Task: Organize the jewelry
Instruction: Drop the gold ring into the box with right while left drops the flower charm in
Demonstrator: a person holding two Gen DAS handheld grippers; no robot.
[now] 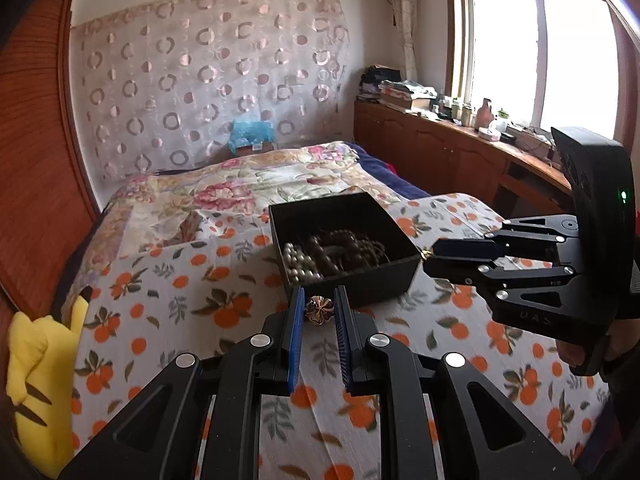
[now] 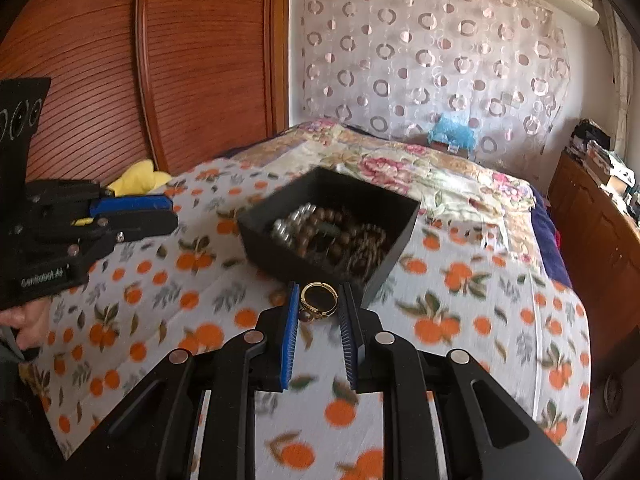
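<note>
My left gripper (image 1: 319, 292) is shut on a small ornate gold-and-purple jewel (image 1: 319, 310), held above the orange-print cloth (image 1: 168, 304) just in front of the black box (image 1: 360, 285). My right gripper (image 2: 320, 286) is shut on a gold ring (image 2: 319, 299), also just short of the black box (image 2: 396, 258). The box holds silver beads (image 1: 298, 266) and brown bead strings (image 1: 340, 246); the right wrist view shows the same silver beads (image 2: 286, 228) and brown bead strings (image 2: 340, 240). Each gripper shows in the other's view, the right gripper (image 1: 430, 258) beside the box's right corner and the left gripper (image 2: 174, 212) left of the box.
The box sits on a bed covered by the orange-print cloth and a floral quilt (image 1: 248, 184). A yellow plush toy (image 1: 40, 368) lies at the left edge against a wooden wardrobe (image 2: 200, 60). A cluttered wooden sideboard (image 1: 448, 148) runs under the window on the right.
</note>
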